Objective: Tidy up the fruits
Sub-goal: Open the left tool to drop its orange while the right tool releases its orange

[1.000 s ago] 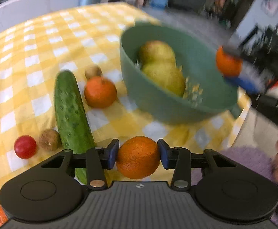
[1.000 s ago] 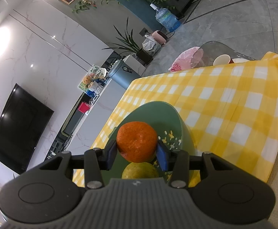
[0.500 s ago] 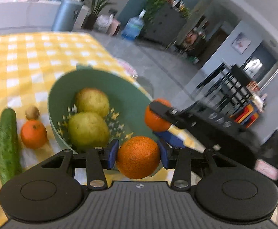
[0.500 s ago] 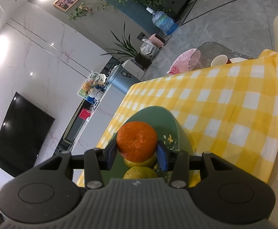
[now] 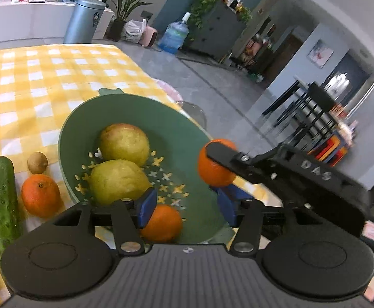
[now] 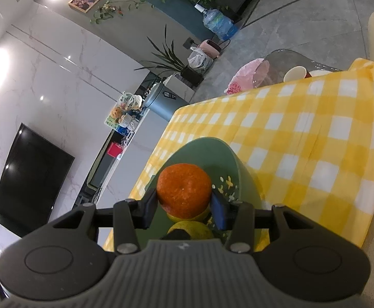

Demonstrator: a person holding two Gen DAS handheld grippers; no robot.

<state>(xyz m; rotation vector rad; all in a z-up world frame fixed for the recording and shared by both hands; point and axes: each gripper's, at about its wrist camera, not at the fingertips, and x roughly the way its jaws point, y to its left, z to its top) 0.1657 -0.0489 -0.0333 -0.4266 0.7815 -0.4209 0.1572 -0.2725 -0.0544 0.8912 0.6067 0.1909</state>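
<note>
- Oranges: one (image 5: pixel 162 222) lies low in the green bowl (image 5: pixel 125 107), below the left gripper (image 5: pixel 185 209), whose jaws are opening and no longer press it.
- Right gripper (image 6: pixel 184 205) is clamped on a second orange (image 6: pixel 184 193), poised over the bowl.
- Two pears (image 5: pixel 124 141) sit inside.
- On the checked cloth (image 5: pixel 33 77): another orange (image 5: pixel 40 195), a cucumber (image 5: pixel 0 200).
</note>
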